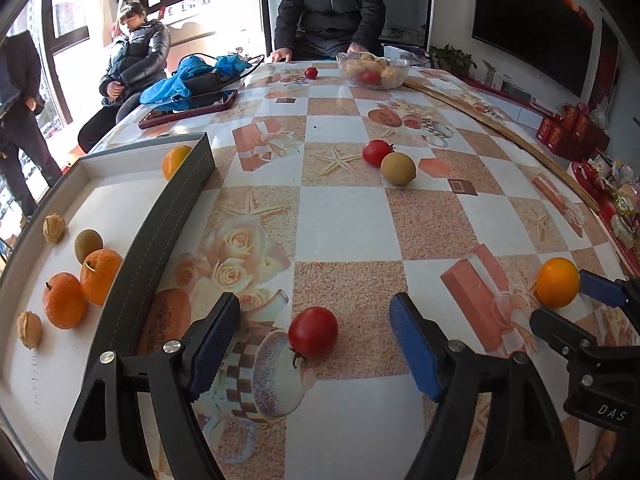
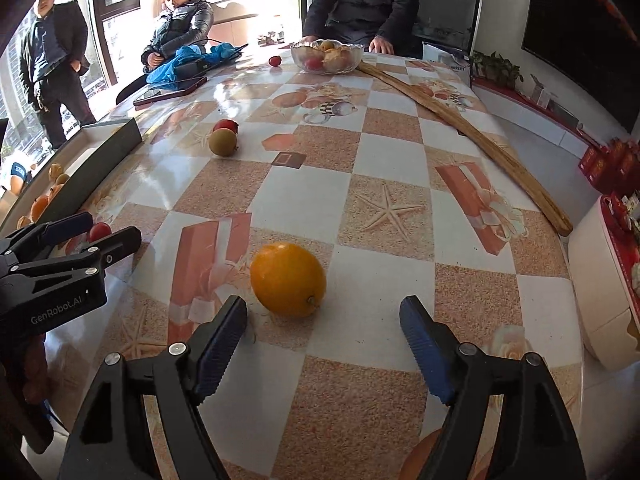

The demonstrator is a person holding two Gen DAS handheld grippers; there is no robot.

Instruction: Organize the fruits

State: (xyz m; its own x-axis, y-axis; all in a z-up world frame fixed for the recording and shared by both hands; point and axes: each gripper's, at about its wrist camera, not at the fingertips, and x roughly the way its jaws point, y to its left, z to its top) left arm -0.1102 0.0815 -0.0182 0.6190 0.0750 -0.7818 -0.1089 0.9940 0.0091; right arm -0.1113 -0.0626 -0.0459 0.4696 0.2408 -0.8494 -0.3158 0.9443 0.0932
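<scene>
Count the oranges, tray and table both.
4. Three lie in the tray: one at its far corner, two touching near its front. One sits on the table before the right tool. More may be hidden.

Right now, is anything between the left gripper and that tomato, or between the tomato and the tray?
Nothing blocks the left gripper: the tomato lies on bare table between its open jaws. Toward the tray, only the tray's dark side wall stands between; lift over it.
</scene>
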